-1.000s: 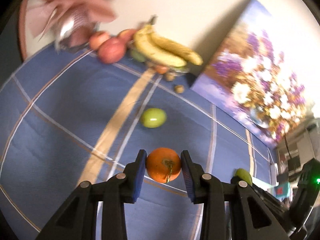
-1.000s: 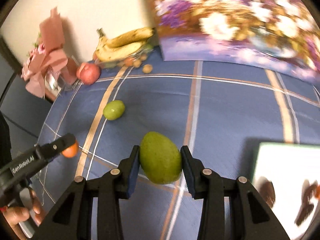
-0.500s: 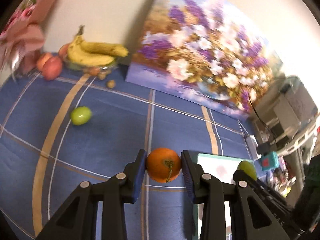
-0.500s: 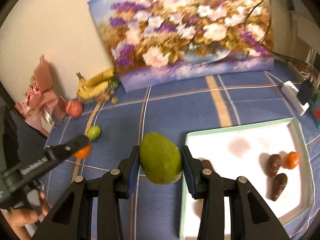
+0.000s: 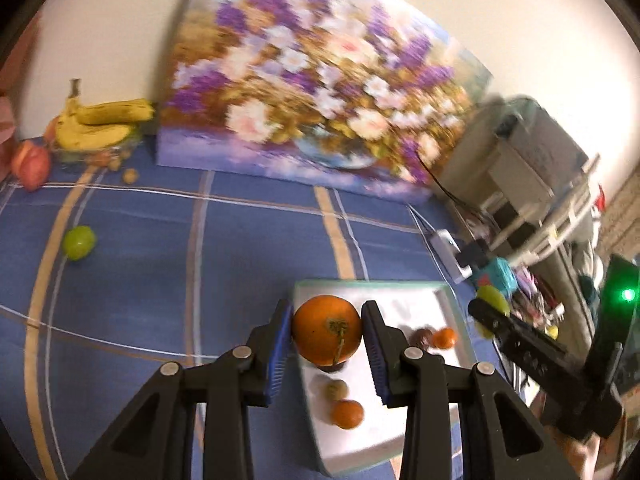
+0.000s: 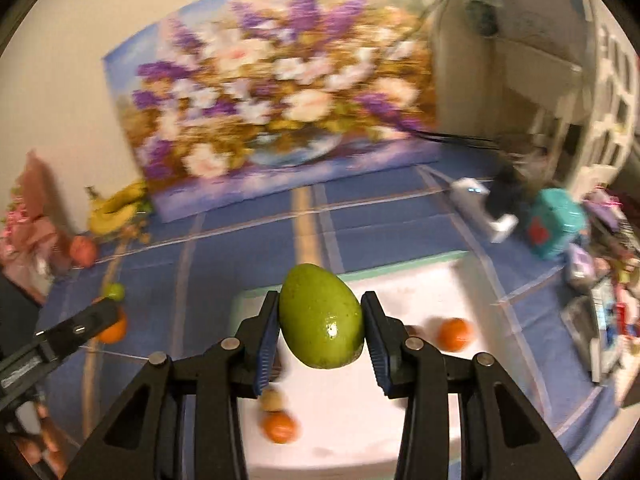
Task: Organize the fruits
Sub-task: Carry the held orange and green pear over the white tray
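My left gripper is shut on an orange and holds it above the left edge of a white tray. My right gripper is shut on a green mango above the same tray. The tray holds two small oranges, a small tan fruit and dark fruits. The right gripper with the mango shows at the right of the left wrist view. The left gripper with the orange shows at the left of the right wrist view.
A green fruit lies on the blue checked cloth at the left. Bananas, apples and small nuts sit at the far left by the wall. A flower painting leans on the wall. Clutter stands at the right.
Both grippers have swung right with their fruits, from over the cloth to over the white tray. The fruit pile has slid to the left of both views.
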A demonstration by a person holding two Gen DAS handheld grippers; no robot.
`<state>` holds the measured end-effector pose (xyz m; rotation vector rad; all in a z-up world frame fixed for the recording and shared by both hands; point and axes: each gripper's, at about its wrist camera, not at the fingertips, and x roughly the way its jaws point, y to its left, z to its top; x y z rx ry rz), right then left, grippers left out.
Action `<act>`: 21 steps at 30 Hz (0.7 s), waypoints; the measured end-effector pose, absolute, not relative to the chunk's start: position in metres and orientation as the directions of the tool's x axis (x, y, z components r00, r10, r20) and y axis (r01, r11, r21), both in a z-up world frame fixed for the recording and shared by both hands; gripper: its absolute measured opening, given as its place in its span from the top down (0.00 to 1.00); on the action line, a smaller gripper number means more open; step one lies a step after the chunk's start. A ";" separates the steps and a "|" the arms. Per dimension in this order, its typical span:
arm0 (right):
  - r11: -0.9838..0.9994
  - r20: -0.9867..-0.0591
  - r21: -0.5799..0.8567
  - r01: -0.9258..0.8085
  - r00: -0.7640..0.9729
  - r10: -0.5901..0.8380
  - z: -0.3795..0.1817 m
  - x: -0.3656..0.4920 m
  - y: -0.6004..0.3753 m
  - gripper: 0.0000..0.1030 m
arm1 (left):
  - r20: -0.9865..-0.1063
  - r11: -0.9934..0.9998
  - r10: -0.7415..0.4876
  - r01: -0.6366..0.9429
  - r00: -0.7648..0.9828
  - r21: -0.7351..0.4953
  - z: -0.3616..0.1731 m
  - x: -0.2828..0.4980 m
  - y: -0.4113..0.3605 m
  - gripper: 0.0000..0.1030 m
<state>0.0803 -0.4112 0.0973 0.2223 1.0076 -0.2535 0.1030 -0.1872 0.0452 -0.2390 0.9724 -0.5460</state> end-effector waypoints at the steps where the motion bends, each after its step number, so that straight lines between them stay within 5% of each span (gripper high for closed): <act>1: 0.939 -0.860 0.049 0.340 0.493 -0.134 0.096 0.077 -0.422 0.59 | -0.720 0.837 -0.543 0.346 0.433 -0.424 0.044 0.100 -0.194 0.64; 21: 0.832 -0.968 -0.025 0.554 0.195 -0.159 0.016 0.045 -0.506 0.59 | -0.875 0.783 -0.460 0.533 0.149 -0.320 -0.041 0.058 -0.318 0.64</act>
